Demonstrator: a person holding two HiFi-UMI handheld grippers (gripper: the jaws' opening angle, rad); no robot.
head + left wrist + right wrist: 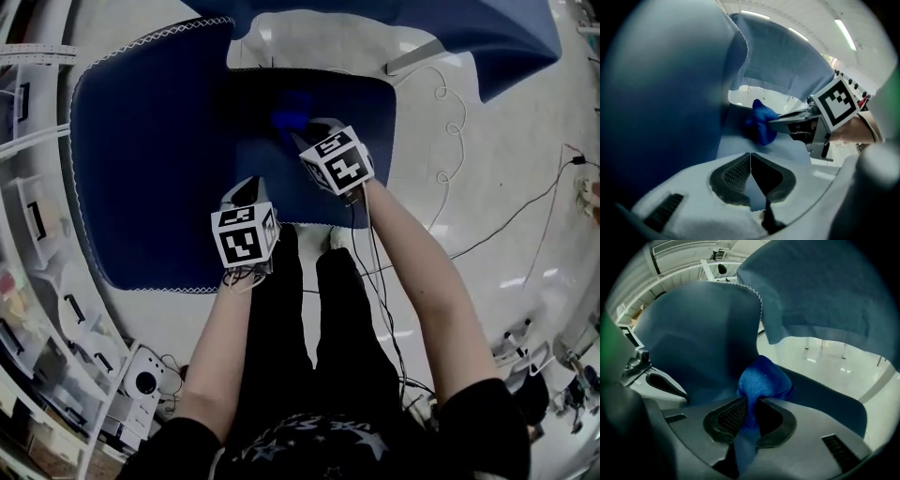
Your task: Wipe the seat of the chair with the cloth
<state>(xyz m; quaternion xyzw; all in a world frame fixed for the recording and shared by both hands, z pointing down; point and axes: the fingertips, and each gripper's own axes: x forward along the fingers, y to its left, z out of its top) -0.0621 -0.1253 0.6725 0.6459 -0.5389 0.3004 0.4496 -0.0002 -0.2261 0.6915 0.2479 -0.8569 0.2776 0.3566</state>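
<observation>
Floor on my feed is glossy white and throws back the ceiling lights. A looping white cord and a black cable trail across it on the right. Shelving with bins lines the left edge, and strip lights run overhead.

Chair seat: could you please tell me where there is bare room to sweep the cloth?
Bare: the seat between the cloth and its right edge in the head view. Crowded: beside the backrest, where the left gripper and the right gripper sit.
</observation>
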